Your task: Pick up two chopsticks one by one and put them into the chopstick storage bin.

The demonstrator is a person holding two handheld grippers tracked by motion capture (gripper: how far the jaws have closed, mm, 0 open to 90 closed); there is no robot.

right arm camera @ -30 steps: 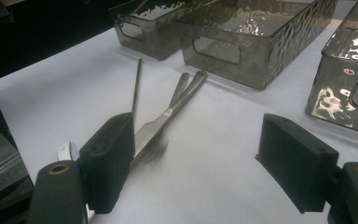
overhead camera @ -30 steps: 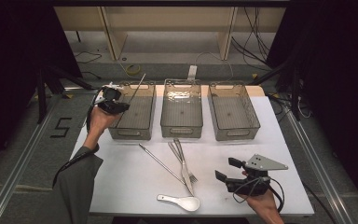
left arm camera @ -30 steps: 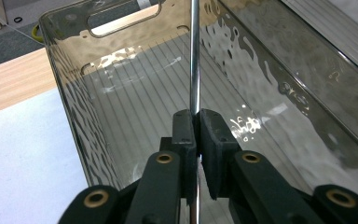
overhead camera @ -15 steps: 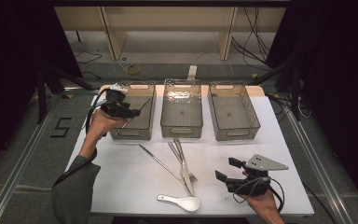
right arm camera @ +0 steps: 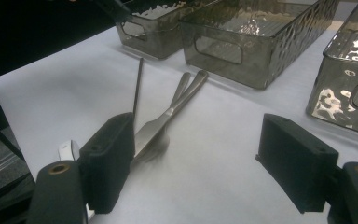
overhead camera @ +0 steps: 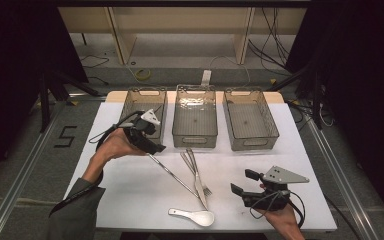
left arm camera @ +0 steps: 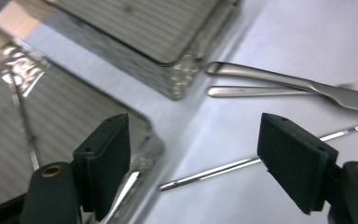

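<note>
Left of frame centre, left gripper [overhead camera: 152, 142] hangs with jaws just opened, nothing between them. Chopstick [overhead camera: 172, 172] lies on bench [overhead camera: 130, 200], just lower right of it, long axis diagonal toward lower right. Right gripper [overhead camera: 242, 182], released, sits farther off.

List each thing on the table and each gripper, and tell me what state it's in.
Left gripper: jaws just opened, nothing between them.
Right gripper: open, empty.
Left bin: one thin chopstick inside.
Middle bin: empty.
Right bin: empty.
Chopstick: flat on table.
Knife and fork: flat, overlapping.
White spoon: flat near front edge.
</note>
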